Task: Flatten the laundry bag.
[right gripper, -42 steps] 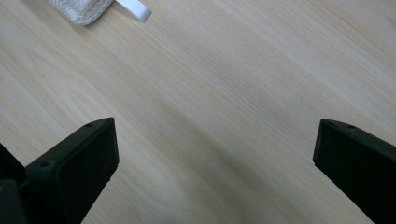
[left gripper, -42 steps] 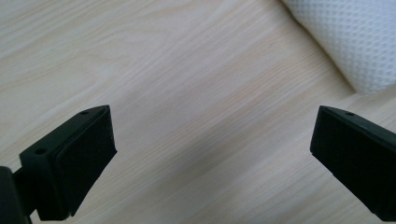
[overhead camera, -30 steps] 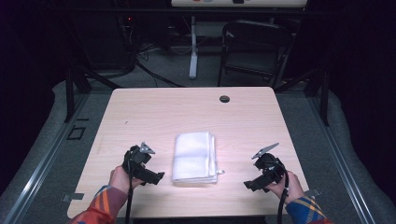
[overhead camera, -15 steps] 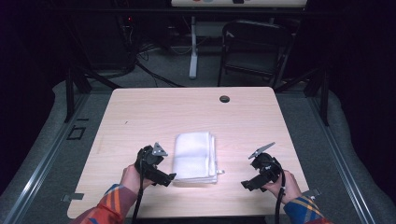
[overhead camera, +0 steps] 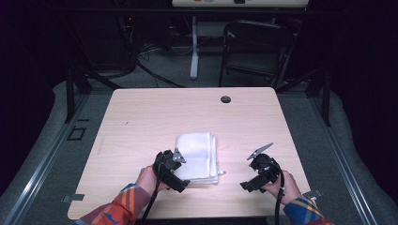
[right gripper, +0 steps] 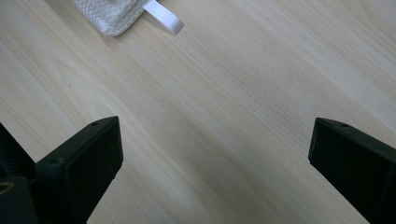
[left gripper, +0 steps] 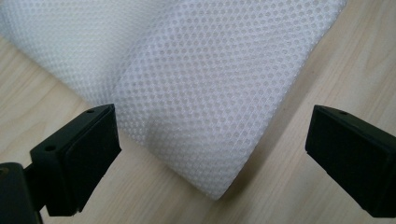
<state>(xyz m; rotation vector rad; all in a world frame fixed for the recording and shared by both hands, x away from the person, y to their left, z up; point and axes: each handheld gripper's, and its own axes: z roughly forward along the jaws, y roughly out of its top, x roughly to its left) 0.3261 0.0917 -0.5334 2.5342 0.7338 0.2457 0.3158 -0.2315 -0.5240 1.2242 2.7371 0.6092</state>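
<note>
Folded white cloth (left gripper: pixel 205 88) corner between left gripper (left gripper: pixel 210 140) jaws — spread wide, not touching

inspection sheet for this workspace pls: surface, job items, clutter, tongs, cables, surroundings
Surface: light wooden table, round dark grommet hole near the far edge.
Job's things: folded white mesh cloth lying flat near the front middle, a small white tag sticking out at one corner.
Clutter: nothing seen.
Tongs: left tongs open, jaws on either side of a cloth corner, not touching it; right tongs open over bare wood, apart from the cloth.
Cables: a black cable trails from the left tongs along the plaid sleeve; another from the right.
Surroundings: dark folding chair and white stand leg beyond the table, grey floor.
</note>
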